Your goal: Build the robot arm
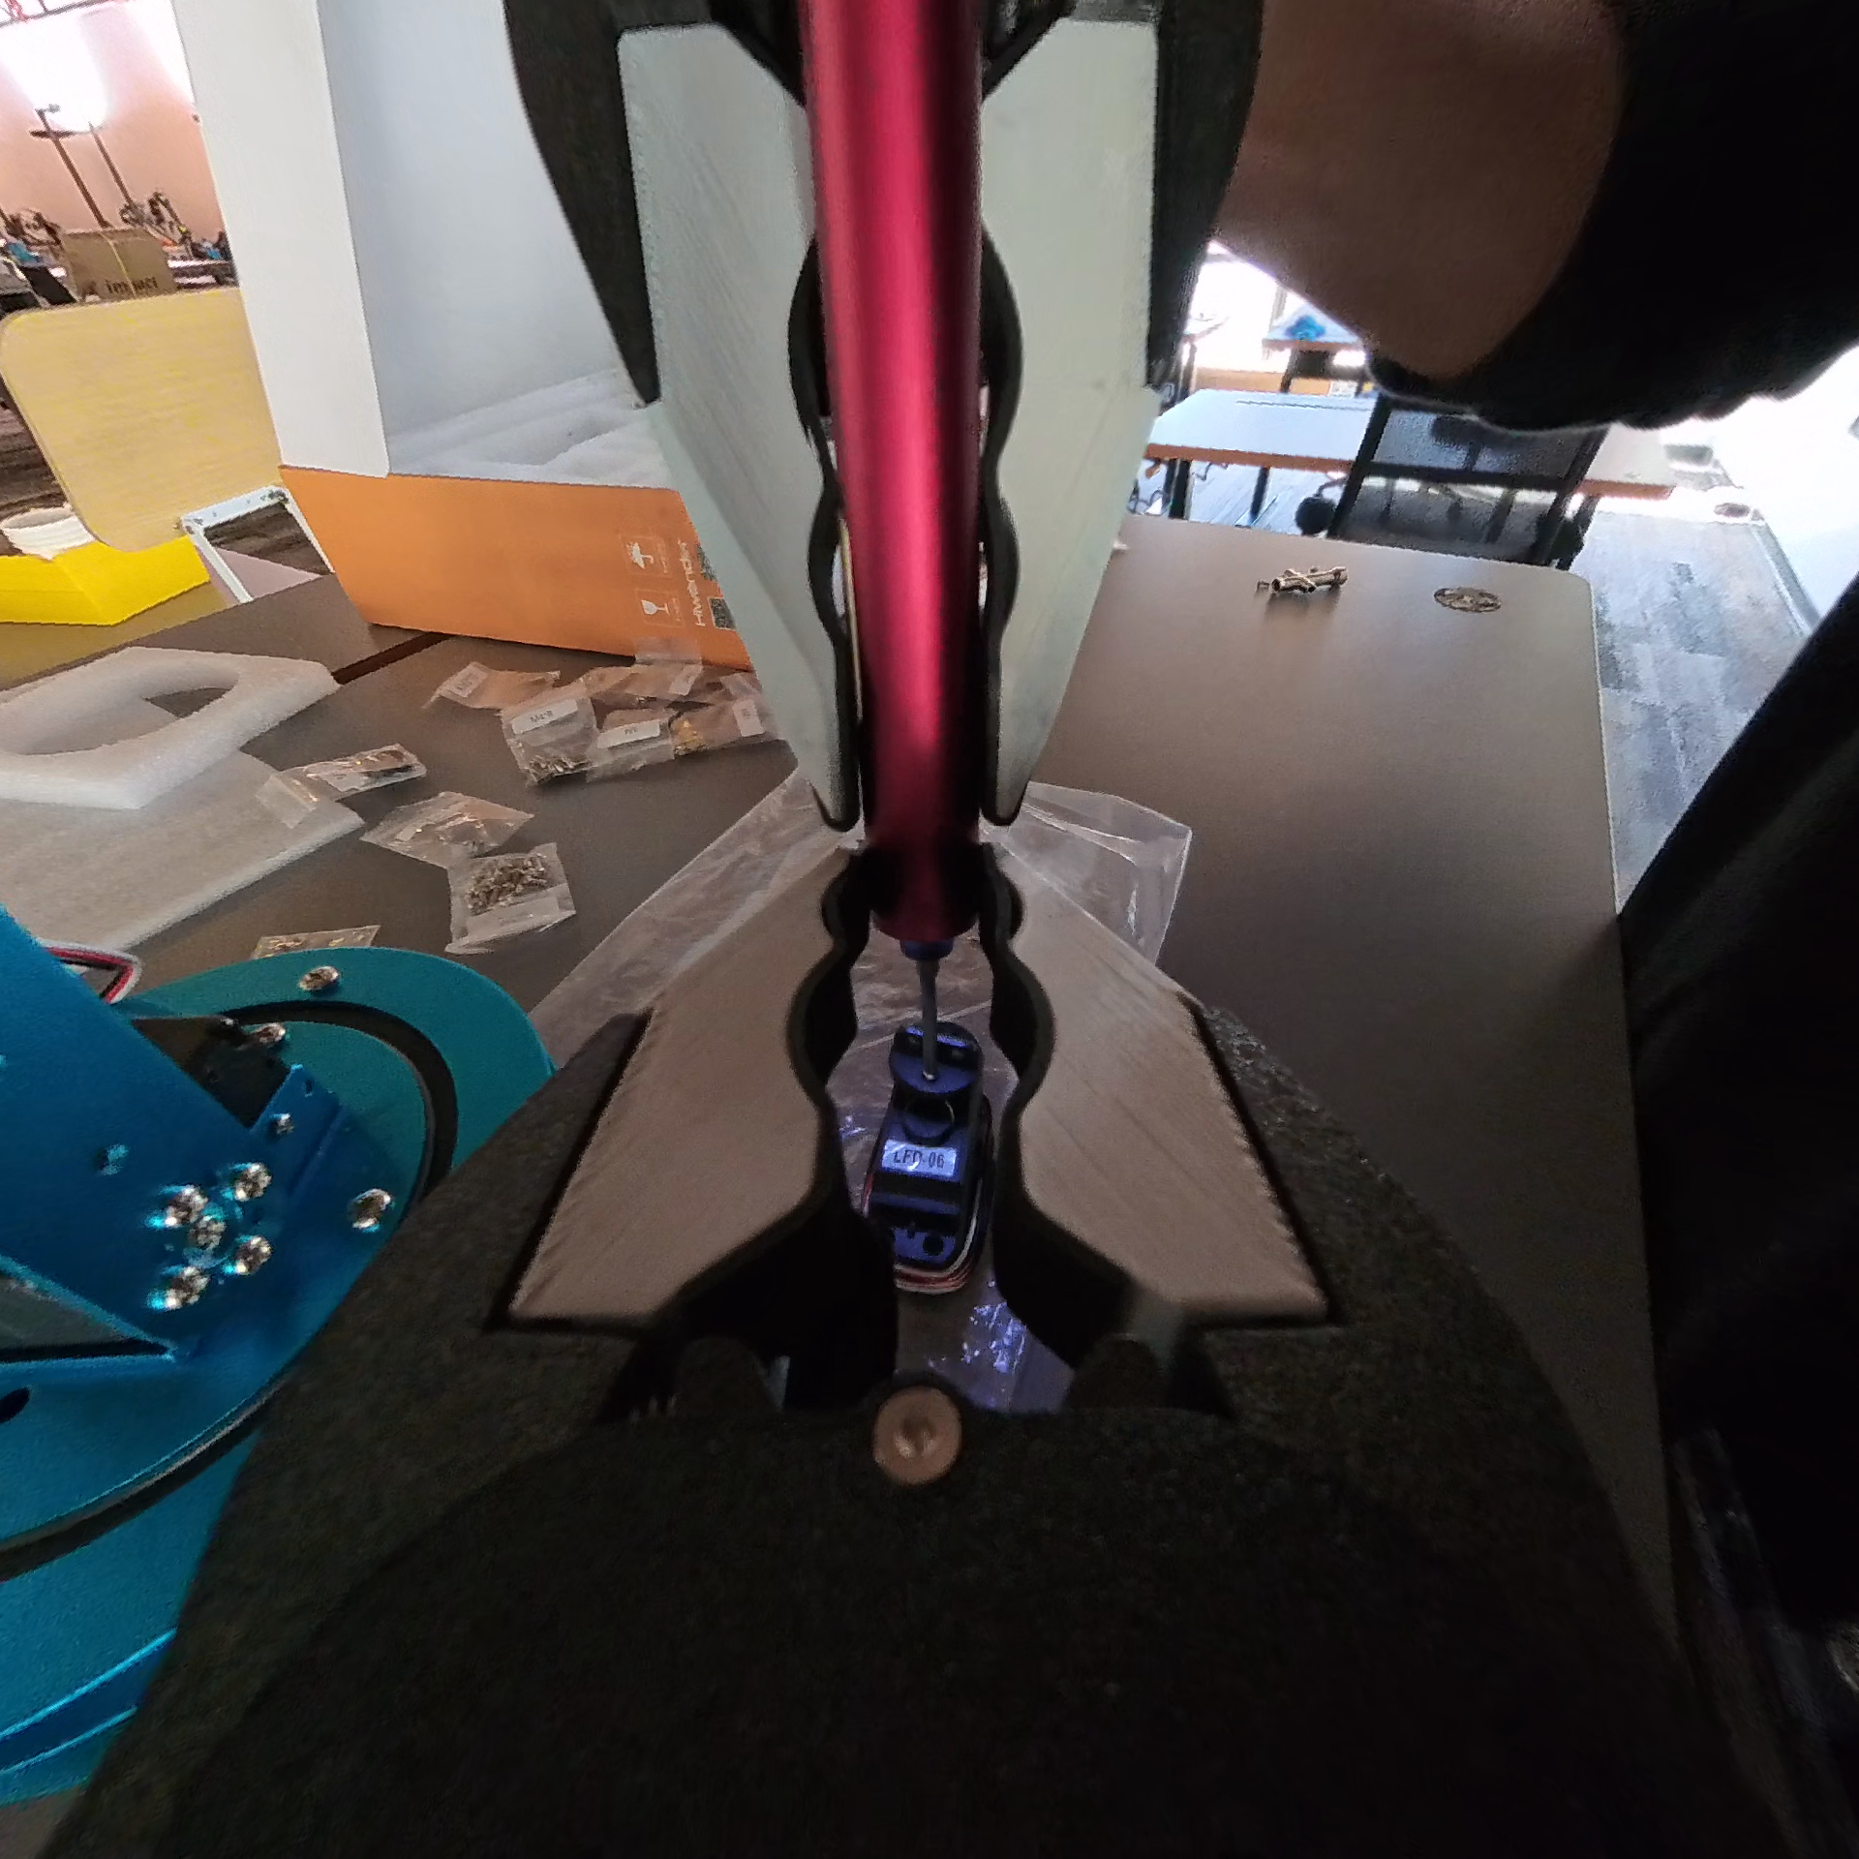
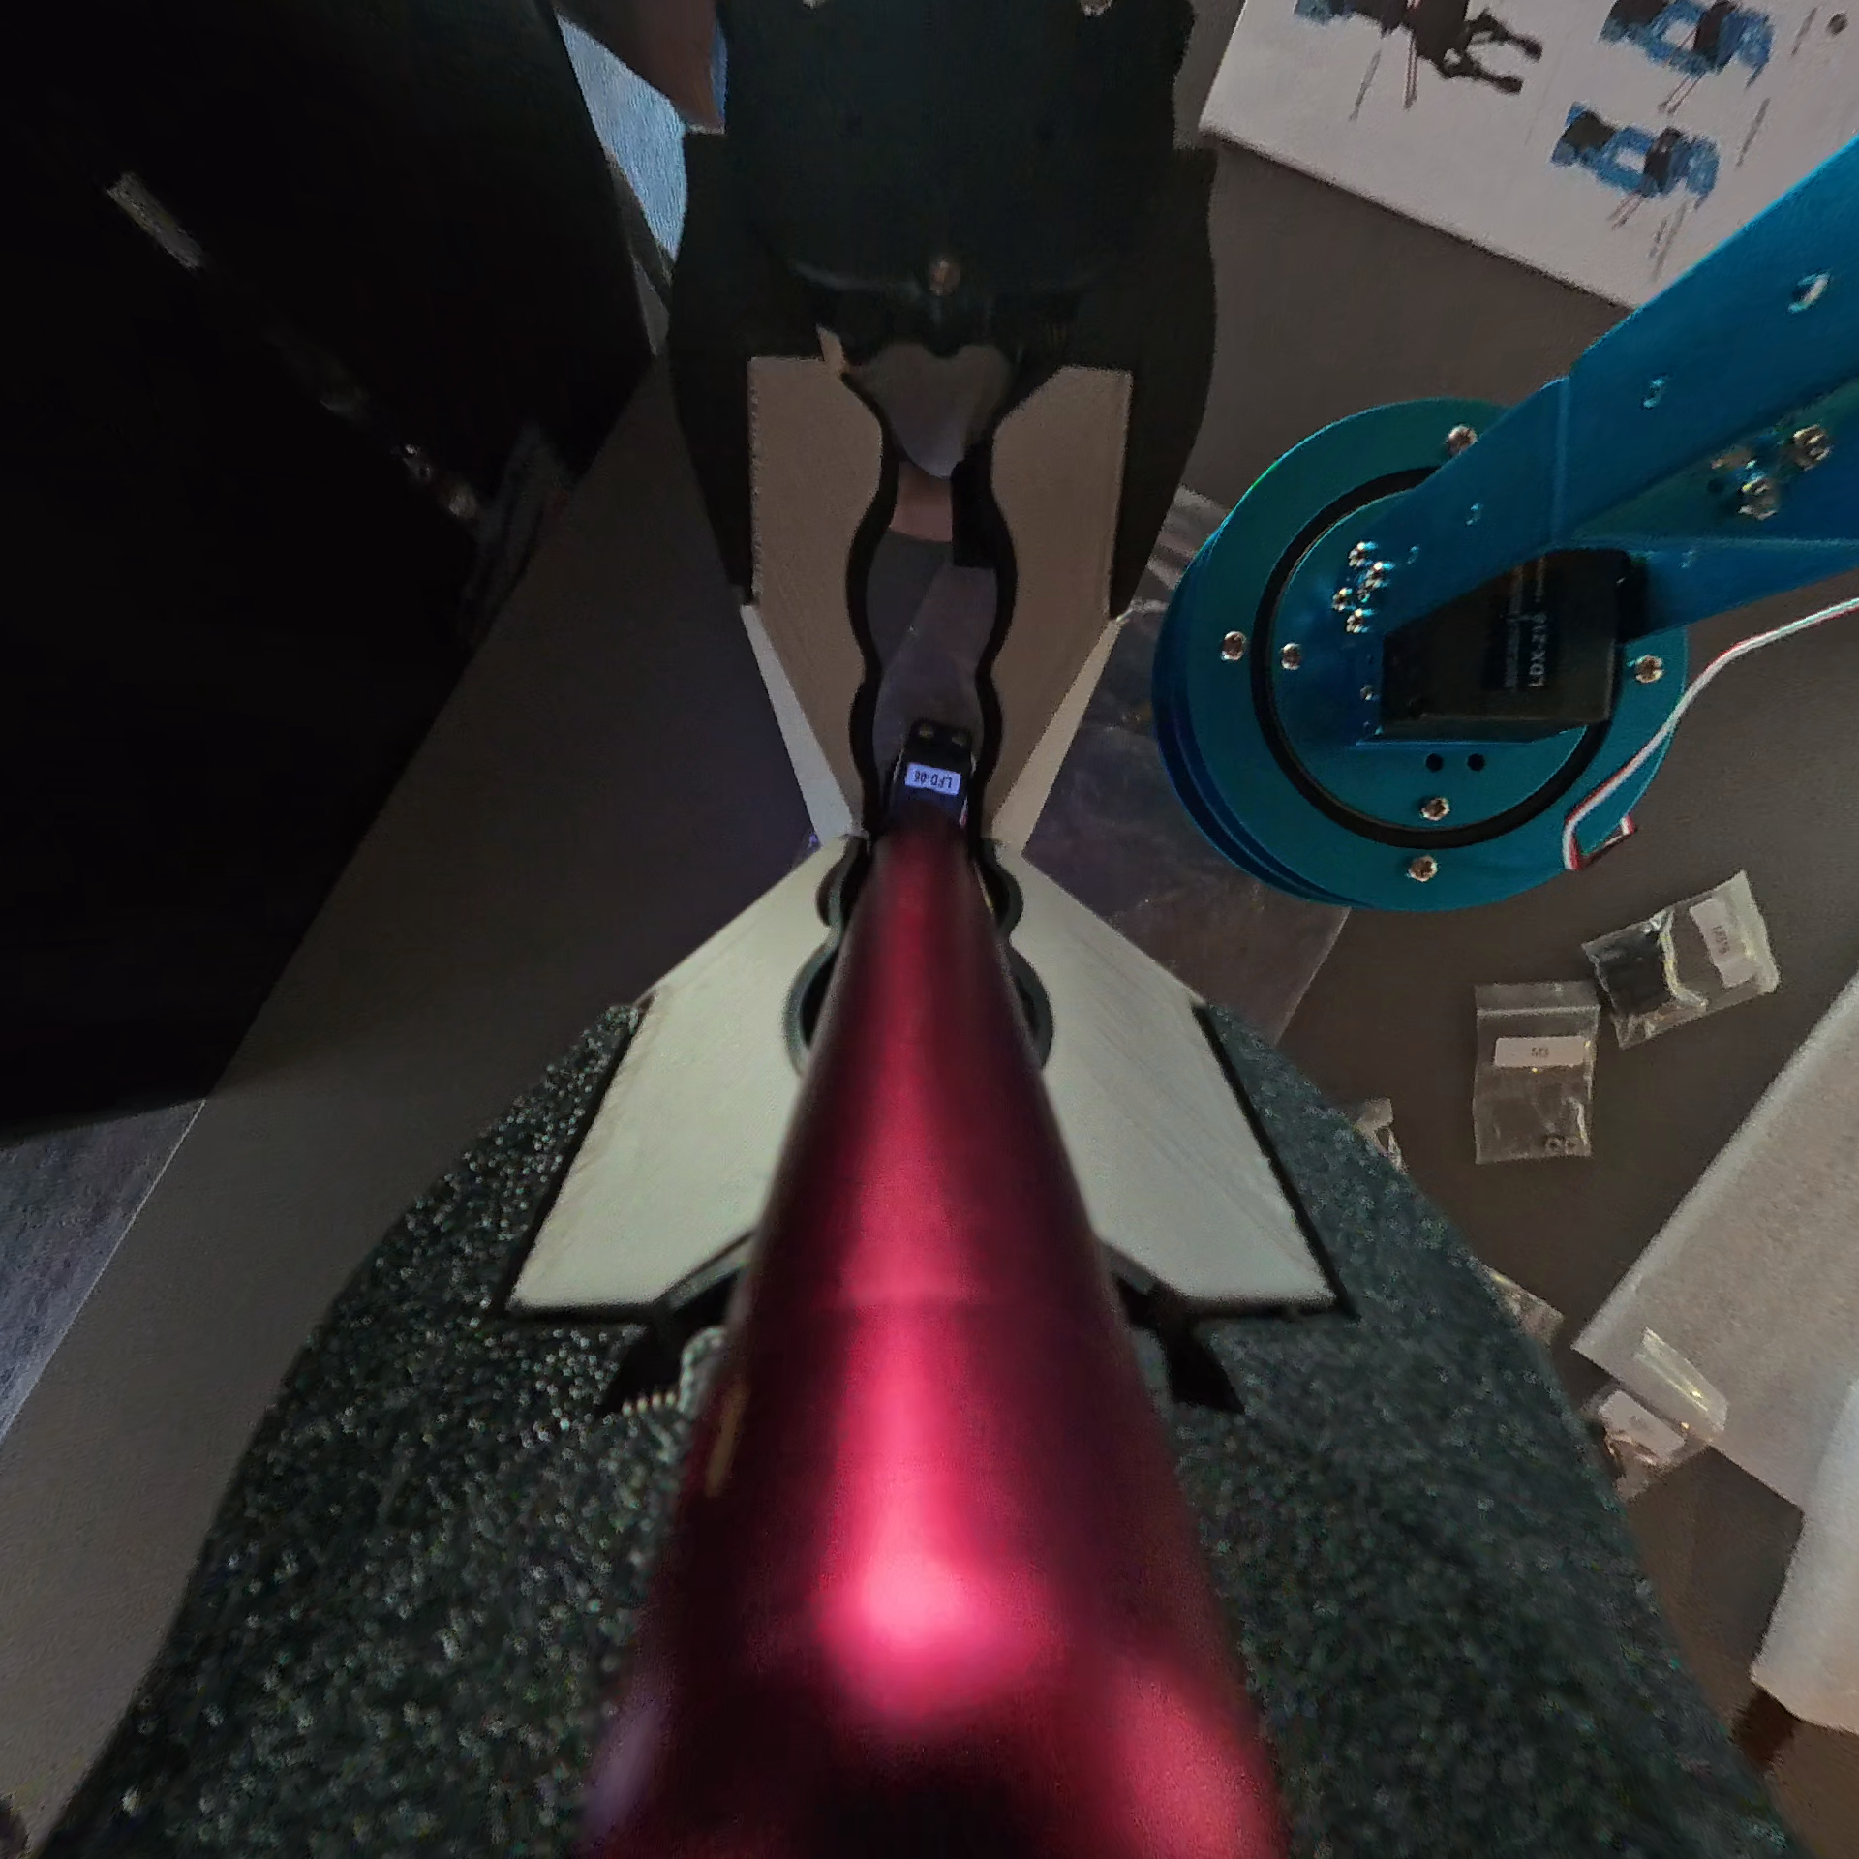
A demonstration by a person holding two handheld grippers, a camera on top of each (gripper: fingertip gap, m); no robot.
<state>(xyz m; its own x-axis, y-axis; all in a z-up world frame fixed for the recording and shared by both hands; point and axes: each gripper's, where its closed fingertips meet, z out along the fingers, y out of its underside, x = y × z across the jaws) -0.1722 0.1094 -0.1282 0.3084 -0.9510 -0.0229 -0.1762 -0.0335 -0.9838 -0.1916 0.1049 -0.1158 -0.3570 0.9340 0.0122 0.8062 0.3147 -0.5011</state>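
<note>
My left gripper [image 1: 920, 865] is shut on a small black servo [image 1: 931, 1167] with a white label, held between its wavy black pads just above the table. My right gripper [image 1: 920, 805] comes in from above, tip to tip with the left one, and is shut on a red screwdriver [image 1: 900, 453]. The screwdriver's thin bit rests on the servo's top. In the right wrist view the screwdriver [image 2: 905, 1308] runs down through my right gripper [image 2: 925, 865] and hides most of the servo [image 2: 934, 777], which sits in the left gripper's fingers [image 2: 805, 704].
A blue metal turntable base with an arm bracket [image 1: 201, 1157] [image 2: 1408, 654] stands close beside the grippers. Several small bags of screws [image 1: 503, 885] [image 2: 1534, 1081], white foam [image 1: 131, 724], an orange-and-white box [image 1: 483, 563], a clear plastic bag [image 1: 1096, 855] and loose screws [image 1: 1303, 580] lie on the dark table [image 1: 1358, 905]. Both grippers' tips are close together, under 4 cm apart.
</note>
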